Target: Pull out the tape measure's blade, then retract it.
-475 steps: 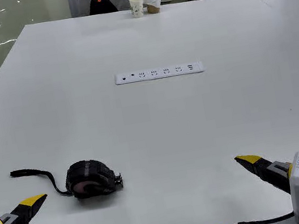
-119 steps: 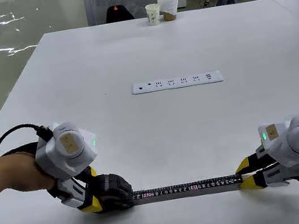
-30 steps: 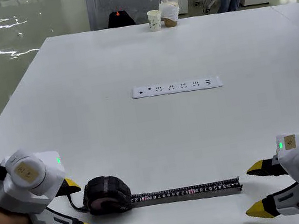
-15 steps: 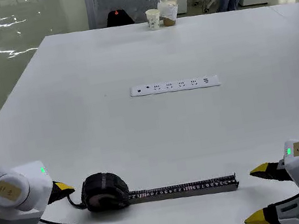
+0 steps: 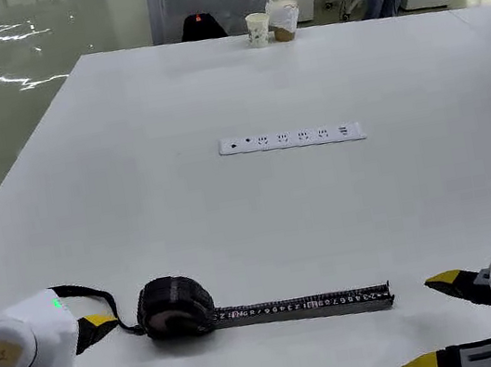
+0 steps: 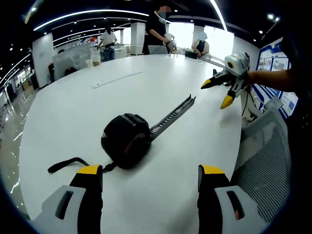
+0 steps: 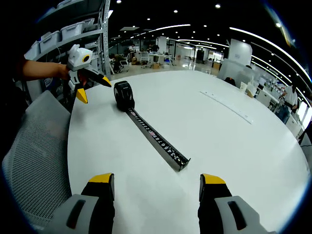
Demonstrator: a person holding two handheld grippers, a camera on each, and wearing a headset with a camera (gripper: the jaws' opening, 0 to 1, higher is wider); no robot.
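Note:
A black tape measure (image 5: 174, 307) lies on the white table (image 5: 259, 209) with its blade (image 5: 304, 306) drawn out flat to the right. Its strap (image 5: 85, 293) trails to the left. My left gripper (image 5: 130, 365) is open at the near left, a little short of the case (image 6: 126, 140), touching nothing. My right gripper (image 5: 439, 323) is open at the near right, just past the blade's hooked end (image 7: 181, 164), with nothing between its fingers. The case (image 7: 123, 94) lies far down the blade (image 7: 156, 138) in the right gripper view.
A white power strip (image 5: 291, 139) lies mid-table. Two cups (image 5: 271, 20) stand at the far edge by a dark chair back (image 5: 199, 25). People stand beyond the table. A mesh chair (image 7: 31, 146) sits by the table's near edge.
Both grippers have drawn back toward me, away from the tape measure, and stay open. The extended blade and case lie still on the table.

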